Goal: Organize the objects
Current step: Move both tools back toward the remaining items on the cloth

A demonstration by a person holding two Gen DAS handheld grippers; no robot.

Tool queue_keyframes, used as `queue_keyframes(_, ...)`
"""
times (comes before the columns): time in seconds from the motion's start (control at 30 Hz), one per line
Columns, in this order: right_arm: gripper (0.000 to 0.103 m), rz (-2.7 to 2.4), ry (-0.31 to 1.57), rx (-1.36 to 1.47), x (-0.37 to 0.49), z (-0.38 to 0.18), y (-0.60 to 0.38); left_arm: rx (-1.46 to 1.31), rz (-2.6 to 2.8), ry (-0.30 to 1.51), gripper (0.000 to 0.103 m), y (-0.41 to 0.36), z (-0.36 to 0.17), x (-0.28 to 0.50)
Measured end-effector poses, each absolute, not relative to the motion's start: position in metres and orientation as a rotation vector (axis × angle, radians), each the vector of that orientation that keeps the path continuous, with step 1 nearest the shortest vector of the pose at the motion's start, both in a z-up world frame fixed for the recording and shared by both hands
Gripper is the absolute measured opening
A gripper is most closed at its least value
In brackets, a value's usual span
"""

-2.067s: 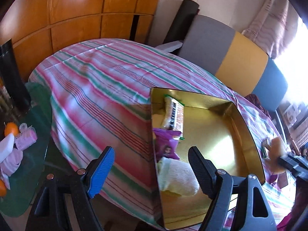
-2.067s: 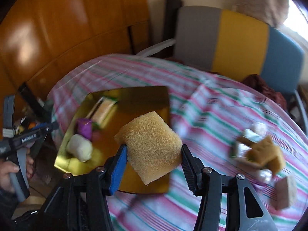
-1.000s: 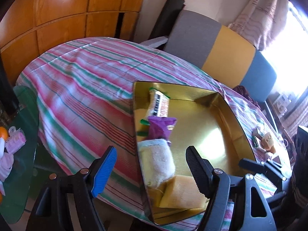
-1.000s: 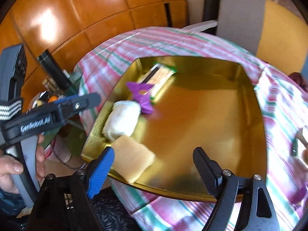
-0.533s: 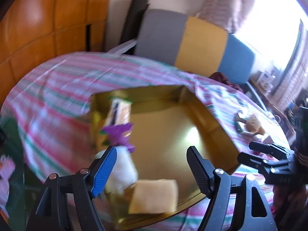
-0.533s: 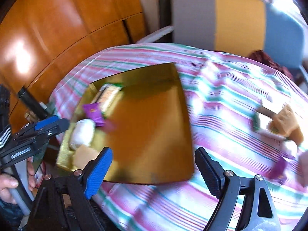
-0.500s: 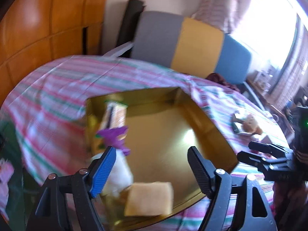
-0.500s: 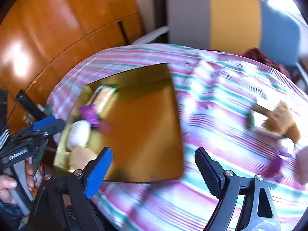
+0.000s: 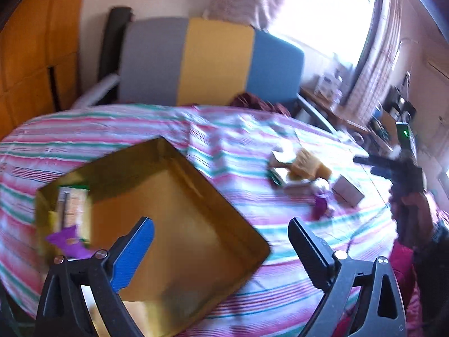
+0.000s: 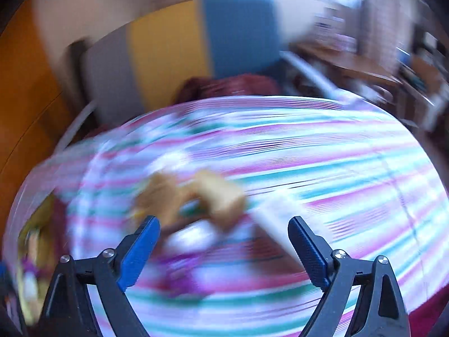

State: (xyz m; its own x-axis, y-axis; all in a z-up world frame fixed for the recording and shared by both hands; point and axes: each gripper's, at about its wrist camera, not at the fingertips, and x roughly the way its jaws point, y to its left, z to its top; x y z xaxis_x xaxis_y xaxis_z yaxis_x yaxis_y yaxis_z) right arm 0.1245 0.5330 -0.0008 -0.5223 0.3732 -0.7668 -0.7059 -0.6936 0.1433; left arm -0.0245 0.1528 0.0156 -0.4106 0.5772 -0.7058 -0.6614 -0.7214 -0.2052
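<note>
A gold tray (image 9: 174, 196) lies on the striped tablecloth (image 9: 118, 129) and holds a snack bar (image 9: 71, 199) and a purple packet (image 9: 67, 241) at its left side. My left gripper (image 9: 221, 241) is open and empty over the tray's near right corner. A heap of loose things lies to the right: yellow sponges (image 9: 307, 163), a white box (image 9: 348, 189), a purple packet (image 9: 320, 206). My right gripper (image 10: 223, 241) is open and empty just short of the blurred sponges (image 10: 193, 196). It also shows at the far right of the left wrist view (image 9: 378, 165).
A chair (image 9: 213, 61) with grey, yellow and blue panels stands behind the table. Wooden cabinets (image 9: 31, 56) are at the left. A bright window and curtains (image 9: 331, 11) are at the back right. The tray's edge (image 10: 33, 224) shows at the left of the blurred right wrist view.
The right gripper let go of the yellow sponge in the tray, opened, and swung right to the heap. The left gripper has turned right, so the tray has slid left in its view.
</note>
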Motion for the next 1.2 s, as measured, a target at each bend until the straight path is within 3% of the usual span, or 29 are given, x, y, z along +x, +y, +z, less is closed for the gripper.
queue_keyframes(0.23,0.093,2.048,0.874,-0.829,0.166,-0.028,0.599,-1.11,2.079,0.181,0.087,0.213,0.01,-0.031)
queue_keyframes(0.7,0.095,2.13,0.898,-0.815,0.163,-0.022,0.589,-1.022,1.901,0.494,0.078,0.366,-0.014,-0.029)
queue_keyframes(1.2,0.096,2.122,1.014,-0.79,0.17,-0.025,0.597,-1.028,1.756,0.648,0.078,0.46,-0.052,-0.05)
